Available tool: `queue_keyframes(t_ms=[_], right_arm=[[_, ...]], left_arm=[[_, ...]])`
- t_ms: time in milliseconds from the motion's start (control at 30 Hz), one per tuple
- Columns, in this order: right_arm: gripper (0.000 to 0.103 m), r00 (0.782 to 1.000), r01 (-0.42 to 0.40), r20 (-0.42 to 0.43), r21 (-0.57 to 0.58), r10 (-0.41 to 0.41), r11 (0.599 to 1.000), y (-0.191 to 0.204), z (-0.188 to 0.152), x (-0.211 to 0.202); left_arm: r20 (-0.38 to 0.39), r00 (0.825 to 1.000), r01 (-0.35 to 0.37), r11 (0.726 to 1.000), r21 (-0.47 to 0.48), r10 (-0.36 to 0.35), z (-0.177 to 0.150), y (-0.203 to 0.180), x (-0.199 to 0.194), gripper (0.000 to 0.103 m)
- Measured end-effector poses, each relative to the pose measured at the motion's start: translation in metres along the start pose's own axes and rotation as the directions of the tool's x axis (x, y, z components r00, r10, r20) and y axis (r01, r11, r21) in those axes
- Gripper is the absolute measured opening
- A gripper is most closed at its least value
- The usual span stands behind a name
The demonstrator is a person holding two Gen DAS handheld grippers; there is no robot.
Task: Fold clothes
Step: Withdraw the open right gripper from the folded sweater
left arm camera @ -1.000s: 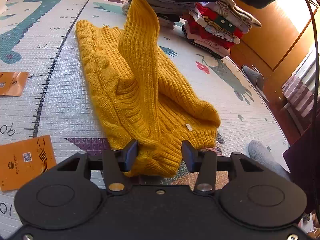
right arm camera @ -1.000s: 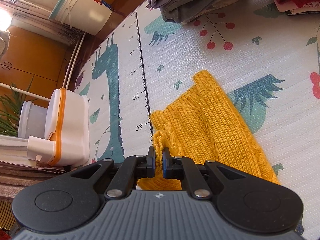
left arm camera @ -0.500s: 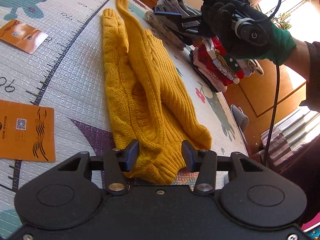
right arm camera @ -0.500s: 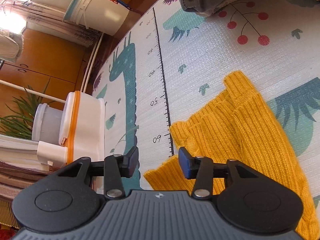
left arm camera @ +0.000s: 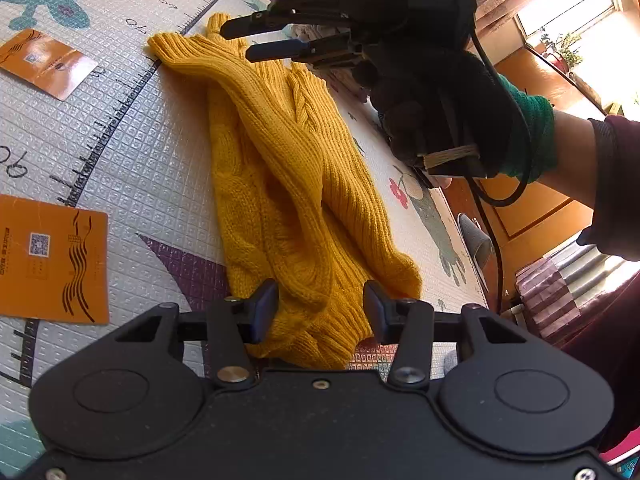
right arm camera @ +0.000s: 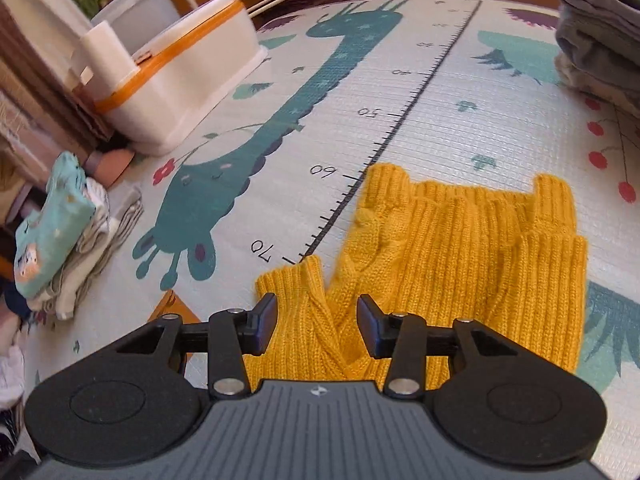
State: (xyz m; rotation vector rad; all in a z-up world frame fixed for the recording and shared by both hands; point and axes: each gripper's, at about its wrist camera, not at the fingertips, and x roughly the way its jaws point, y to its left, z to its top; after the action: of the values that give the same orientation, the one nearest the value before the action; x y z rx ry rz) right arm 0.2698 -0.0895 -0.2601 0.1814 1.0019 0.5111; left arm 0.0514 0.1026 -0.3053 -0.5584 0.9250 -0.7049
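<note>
A yellow knit sweater (left arm camera: pixel 288 184) lies lengthwise on the play mat (left arm camera: pixel 132 152), folded narrow with a sleeve laid along its top. My left gripper (left arm camera: pixel 320 308) is open, its jaws either side of the sweater's near ribbed end. My right gripper (left arm camera: pixel 256 38) hovers open over the sweater's far end, held by a gloved hand. In the right wrist view the right gripper (right arm camera: pixel 316 318) is open above the sweater (right arm camera: pixel 460 264), with a sleeve cuff (right arm camera: pixel 292 284) just past the left jaw.
Two orange cards (left arm camera: pixel 52 260) (left arm camera: pixel 44 62) lie left of the sweater. A white bin with orange band (right arm camera: pixel 176 68) and a stack of folded clothes (right arm camera: pixel 68 228) sit at the mat's edge. A grey folded pile (right arm camera: pixel 600 36) lies at the far right.
The right gripper opened and let go of the sleeve, which now lies flat along the sweater. The right gripper then swung over the sweater's far end. The left gripper stayed open.
</note>
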Motion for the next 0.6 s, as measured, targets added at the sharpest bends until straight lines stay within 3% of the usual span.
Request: queue_keyframes(t_ms=[267,367,433,600], right_arm=[[0.038,0.995,0.05,-0.074,-0.166,-0.063,0.985,0.021,-0.005,0.028],[0.021,0.993,0.072,-0.082,-0.194,-0.089,0.978,0.023,-0.01,0.032],[0.013,0.997,0.06,-0.044,-0.148,-0.067,0.987,0.018,-0.008,0.022],[0.011,0.997,0.031,0.076,-0.025,-0.029,0.999,0.001,-0.003,-0.009]], left_arm=[[-0.001,1.0,0.004,1.0,0.0,-0.004,0.001,0.003,0.001,0.045],[-0.008,1.0,0.002,1.0,0.001,-0.002,0.002,0.003,0.002,0.045],[-0.011,1.0,-0.001,1.0,0.005,0.001,0.005,0.004,0.002,0.045],[-0.007,1.0,0.002,1.0,-0.013,-0.002,0.002,0.006,-0.002,0.045]])
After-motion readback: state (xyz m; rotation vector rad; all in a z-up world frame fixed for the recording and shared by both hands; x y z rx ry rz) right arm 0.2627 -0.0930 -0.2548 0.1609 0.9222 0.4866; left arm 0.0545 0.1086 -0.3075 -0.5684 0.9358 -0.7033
